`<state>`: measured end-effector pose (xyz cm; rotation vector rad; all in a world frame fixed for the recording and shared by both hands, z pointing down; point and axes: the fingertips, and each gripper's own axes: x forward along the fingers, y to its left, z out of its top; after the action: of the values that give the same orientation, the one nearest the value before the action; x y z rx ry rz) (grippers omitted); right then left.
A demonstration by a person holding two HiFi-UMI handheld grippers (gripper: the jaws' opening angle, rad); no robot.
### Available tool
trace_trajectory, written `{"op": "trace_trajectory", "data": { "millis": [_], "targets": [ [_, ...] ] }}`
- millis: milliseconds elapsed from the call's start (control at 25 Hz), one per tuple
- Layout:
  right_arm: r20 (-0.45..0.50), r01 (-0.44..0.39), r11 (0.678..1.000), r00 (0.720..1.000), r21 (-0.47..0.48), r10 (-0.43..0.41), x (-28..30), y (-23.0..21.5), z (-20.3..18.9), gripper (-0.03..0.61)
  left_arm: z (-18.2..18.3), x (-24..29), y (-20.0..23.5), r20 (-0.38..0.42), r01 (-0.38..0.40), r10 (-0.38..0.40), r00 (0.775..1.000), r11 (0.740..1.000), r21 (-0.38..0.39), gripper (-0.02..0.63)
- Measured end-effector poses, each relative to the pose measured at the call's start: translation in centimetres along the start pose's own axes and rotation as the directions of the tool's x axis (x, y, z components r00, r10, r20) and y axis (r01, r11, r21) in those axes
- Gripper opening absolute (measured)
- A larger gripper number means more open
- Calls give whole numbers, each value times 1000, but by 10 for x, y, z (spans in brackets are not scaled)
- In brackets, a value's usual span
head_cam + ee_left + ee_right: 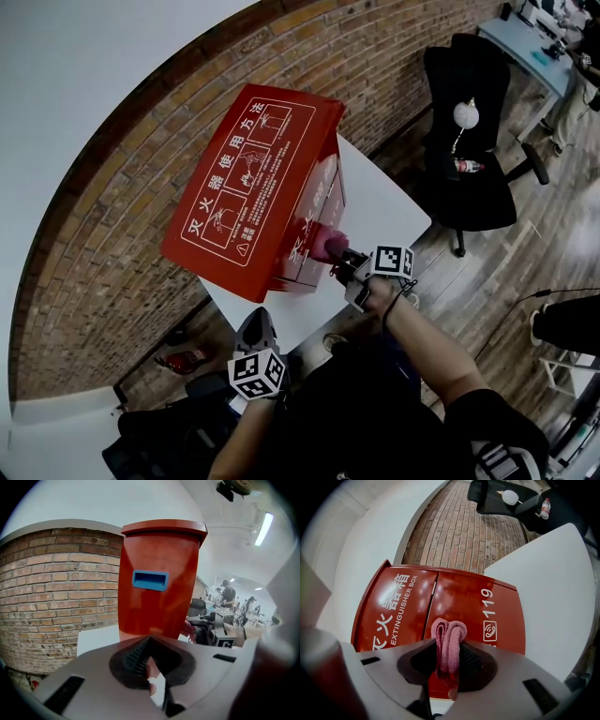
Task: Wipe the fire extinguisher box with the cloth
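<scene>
A red fire extinguisher box (253,178) with white print stands on a white table (389,202) against a brick wall. My right gripper (336,251) is shut on a folded pink cloth (327,246), which presses against the box's front face low down. In the right gripper view the cloth (449,637) sticks out between the jaws of the right gripper (449,657), against the box (454,597) near the "119" mark. My left gripper (257,319) hovers by the table's near edge, shut and holding nothing. From the left gripper (147,660) the box's side (157,588) with a blue handle rises straight ahead.
The brick wall (141,187) runs behind the box. A black office chair (464,141) holding a bottle stands right of the table. A red object (183,359) lies on the floor by the wall. A desk (530,42) is at far right.
</scene>
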<state>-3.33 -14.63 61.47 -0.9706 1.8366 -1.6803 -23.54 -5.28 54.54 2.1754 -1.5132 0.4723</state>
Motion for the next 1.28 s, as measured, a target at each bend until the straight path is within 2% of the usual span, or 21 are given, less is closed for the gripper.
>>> {"op": "trace_trajectory", "data": {
  "millis": [240,680,1280],
  "targets": [
    [1,15,1000,1000,-6,-15,1,-11,-1,110,-6,0,-1,-15,2,-2,1000,1000,1,28],
    [-9,115,993,993,-13,-115,3,-57,-13,110,-11,0,-3,-30,13,-13,999,1000,8,28],
    [-13,205,979,979,4,-204,8,-103,-16,110,-19,1,-10,-52,26,-24,998,999,41,28]
  ]
}}
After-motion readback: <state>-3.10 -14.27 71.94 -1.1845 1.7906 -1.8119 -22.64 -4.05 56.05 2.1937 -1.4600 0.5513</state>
